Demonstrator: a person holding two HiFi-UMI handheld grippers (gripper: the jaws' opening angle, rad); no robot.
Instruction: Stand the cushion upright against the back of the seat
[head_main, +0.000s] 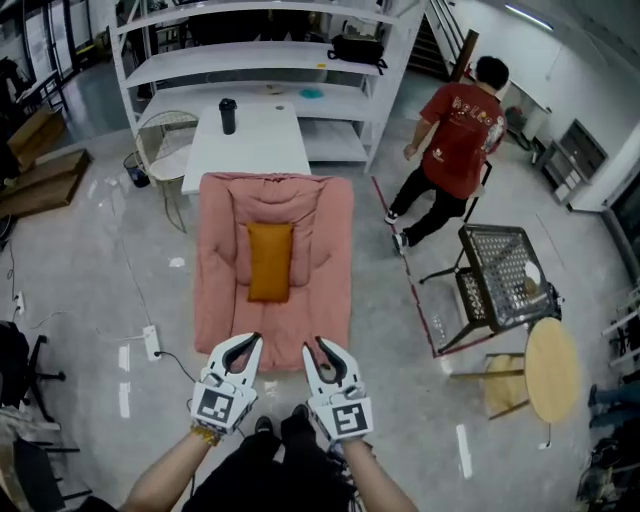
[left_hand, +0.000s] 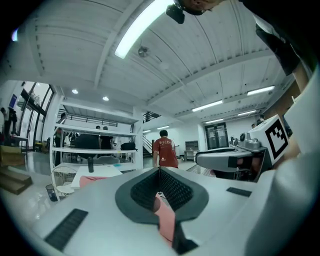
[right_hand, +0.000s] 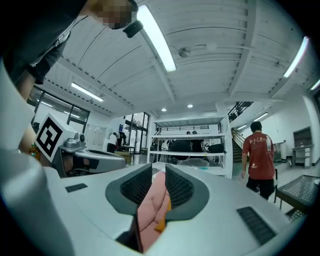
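On the floor (head_main: 80, 260), the seat (head_main: 325, 250) has its near edge partly hidden behind the left gripper (head_main: 256, 340), pressed together, and the right gripper (head_main: 318, 346), slightly spread.

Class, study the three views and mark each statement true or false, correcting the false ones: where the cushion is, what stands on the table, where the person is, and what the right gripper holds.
1. The orange cushion lies on the pink seat. True.
2. A black bottle stands on the white table. True.
3. The person in the red shirt sits on the black mesh chair. False: the person is on their feet, apart from the chair.
4. The right gripper grips the orange cushion. False: it is at the seat's near edge, away from the cushion, with its jaws slightly apart on nothing.
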